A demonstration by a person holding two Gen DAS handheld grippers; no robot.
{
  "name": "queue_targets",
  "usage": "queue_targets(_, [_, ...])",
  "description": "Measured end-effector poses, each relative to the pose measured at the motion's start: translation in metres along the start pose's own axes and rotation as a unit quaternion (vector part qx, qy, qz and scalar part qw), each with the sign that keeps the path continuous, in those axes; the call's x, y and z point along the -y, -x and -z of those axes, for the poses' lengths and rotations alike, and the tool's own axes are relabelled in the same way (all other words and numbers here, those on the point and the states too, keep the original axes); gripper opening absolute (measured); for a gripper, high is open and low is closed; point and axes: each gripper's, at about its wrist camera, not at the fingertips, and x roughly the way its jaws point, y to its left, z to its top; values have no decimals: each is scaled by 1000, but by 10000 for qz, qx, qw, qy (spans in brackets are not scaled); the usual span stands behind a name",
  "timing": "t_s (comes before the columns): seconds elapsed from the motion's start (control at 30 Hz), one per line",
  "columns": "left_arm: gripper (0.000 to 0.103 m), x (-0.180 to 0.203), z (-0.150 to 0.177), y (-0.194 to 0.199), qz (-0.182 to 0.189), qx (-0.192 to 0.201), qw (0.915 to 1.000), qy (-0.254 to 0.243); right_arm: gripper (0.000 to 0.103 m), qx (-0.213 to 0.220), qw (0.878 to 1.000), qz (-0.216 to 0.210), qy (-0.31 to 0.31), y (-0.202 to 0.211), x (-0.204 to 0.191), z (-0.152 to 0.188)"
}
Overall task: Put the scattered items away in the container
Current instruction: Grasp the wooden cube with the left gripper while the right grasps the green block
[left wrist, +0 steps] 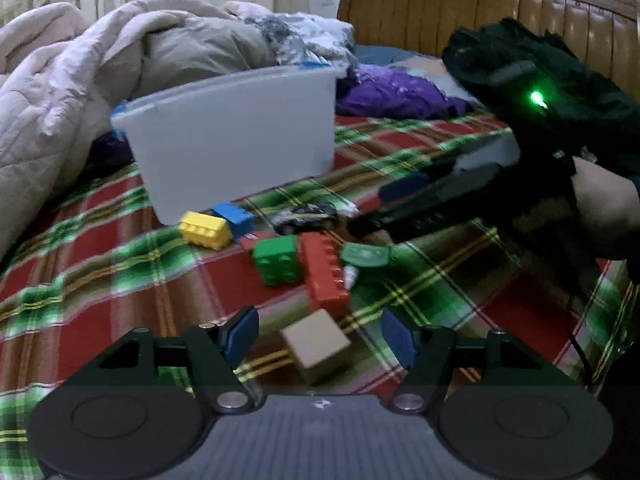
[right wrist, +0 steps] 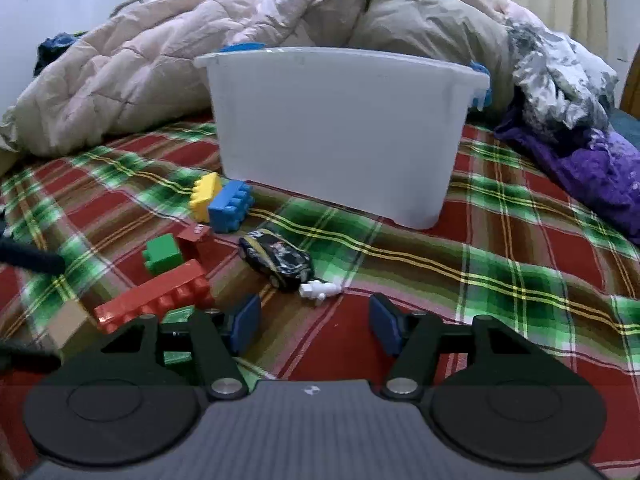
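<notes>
The left gripper [left wrist: 318,330] is held with its jaws apart and nothing clamped; a tan block [left wrist: 316,346] lies on the plaid blanket [left wrist: 120,216] in the gap between the blue pads [left wrist: 240,332], which do not press on it. The gripper is tilted downward at the toys, apparently so that this block can be taken first, being the nearest.

Just beyond it a long red brick [left wrist: 326,276] is seen, with a green brick [left wrist: 278,260] beside it and a flat green piece [left wrist: 364,256] on the other side. Further out lie a yellow brick [left wrist: 206,230] and a blue brick [left wrist: 234,214], both just beside the foot of the bin [left wrist: 236,136], and a toy car [left wrist: 306,218] near them.

The right gripper [right wrist: 314,322] is likewise open and empty, with only bare blanket between its pads. It is aimed low toward the car [right wrist: 276,262] and a small white figure [right wrist: 320,290], which lie just ahead of the fingertips, the figure touching or nearly touching the car. This is judged to be the approach to a pick, one hand per side of the pile.

The bin stands upright behind the toys, its open top facing up; its inside cannot be seen from either view. Every toy in view is outside it, so the tidying is judged to be at an early stage. A crumpled quilt [right wrist: 180,60] and purple cloth [right wrist: 580,168] flank the bin and are left alone.
</notes>
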Motion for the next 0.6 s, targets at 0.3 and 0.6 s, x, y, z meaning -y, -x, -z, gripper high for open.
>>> queue_targets(0.3, [71,-13,10,-24,-230,-208,9990,312,44,31,10000,-48,-37,-21,-1,2])
queue_targets(0.6, [72,-18,7,-24,-263,-193,9988,358,29,-111,9992,-363,161,2,-5,6])
